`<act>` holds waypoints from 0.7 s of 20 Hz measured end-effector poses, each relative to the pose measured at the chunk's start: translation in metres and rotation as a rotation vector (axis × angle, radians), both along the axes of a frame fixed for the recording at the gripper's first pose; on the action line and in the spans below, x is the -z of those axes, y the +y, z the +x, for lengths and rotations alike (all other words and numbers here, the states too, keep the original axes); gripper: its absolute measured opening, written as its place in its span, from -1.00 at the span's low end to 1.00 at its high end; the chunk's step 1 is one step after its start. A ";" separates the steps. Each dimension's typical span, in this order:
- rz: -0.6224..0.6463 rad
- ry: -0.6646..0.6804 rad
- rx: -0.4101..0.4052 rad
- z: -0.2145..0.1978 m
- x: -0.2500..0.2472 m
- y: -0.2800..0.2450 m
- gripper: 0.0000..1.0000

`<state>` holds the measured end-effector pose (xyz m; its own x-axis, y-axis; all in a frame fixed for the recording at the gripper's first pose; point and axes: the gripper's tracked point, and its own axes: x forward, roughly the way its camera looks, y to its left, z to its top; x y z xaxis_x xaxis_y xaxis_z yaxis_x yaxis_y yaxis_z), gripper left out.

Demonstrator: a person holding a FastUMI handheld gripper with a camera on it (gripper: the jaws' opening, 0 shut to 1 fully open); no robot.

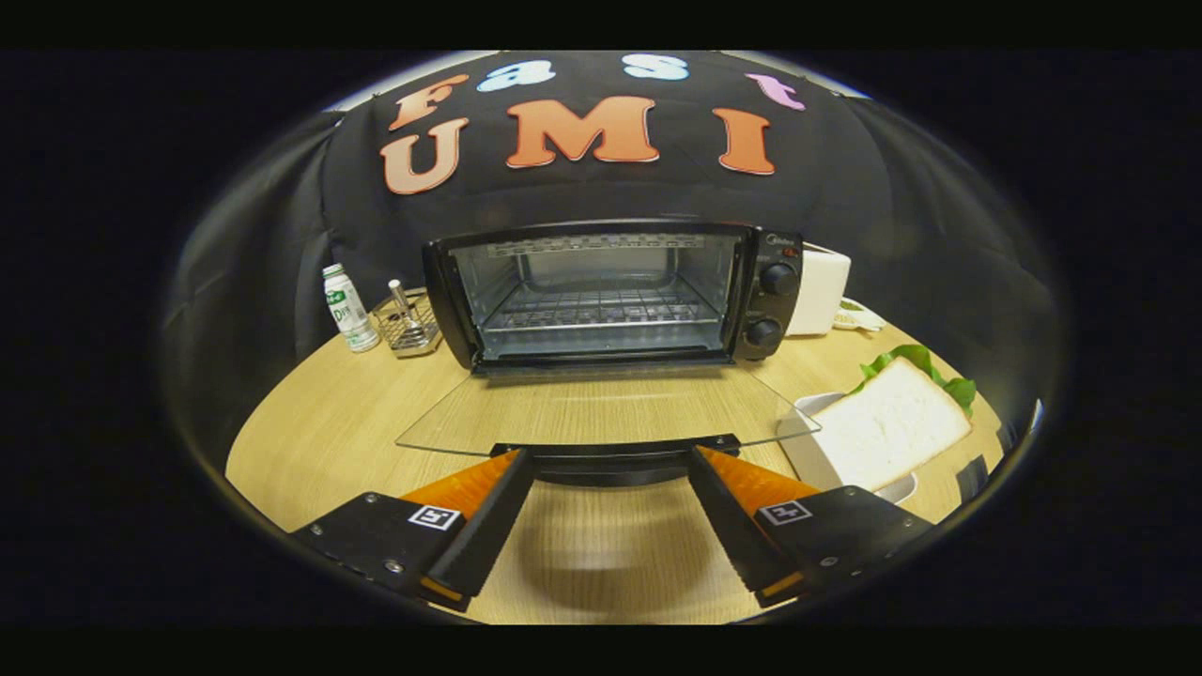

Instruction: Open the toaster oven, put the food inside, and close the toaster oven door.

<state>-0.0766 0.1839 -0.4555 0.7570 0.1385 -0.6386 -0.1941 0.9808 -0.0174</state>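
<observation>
gripper level, fingers spread at door handle, toaster oven open

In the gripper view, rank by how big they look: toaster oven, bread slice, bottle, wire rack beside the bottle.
1. Toaster oven, door down.
2. Bread slice, though it lies nearer the camera.
3. Bottle and wire rack: too alike to rank.
Gripper is open, its fingertips at the door handle.

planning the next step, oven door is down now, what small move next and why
Probably back off the black door handle and swing toward the white bread slice on its white dish: the glass door lies fully open, the wire rack is bare, and the fingers stand spread.
</observation>
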 end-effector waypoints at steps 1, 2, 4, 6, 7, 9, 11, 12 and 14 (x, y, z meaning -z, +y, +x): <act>-0.006 0.015 -0.001 -0.002 0.006 0.001 0.99; -0.014 0.028 -0.004 -0.005 0.011 -0.001 0.99; -0.022 0.049 -0.006 -0.007 0.019 -0.002 0.98; -0.021 0.045 -0.008 -0.007 0.020 -0.002 0.98; -0.023 0.040 -0.010 -0.006 0.019 -0.003 0.99; -0.011 0.050 -0.002 -0.008 0.014 -0.005 0.99; 0.045 0.028 0.001 -0.002 -0.005 -0.001 0.98; 0.061 0.015 0.004 0.001 -0.015 -0.004 0.99; 0.074 -0.012 0.002 0.011 -0.036 -0.013 0.98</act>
<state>-0.0659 0.1711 -0.4194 0.7650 0.1837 -0.6173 -0.1925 0.9799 0.0530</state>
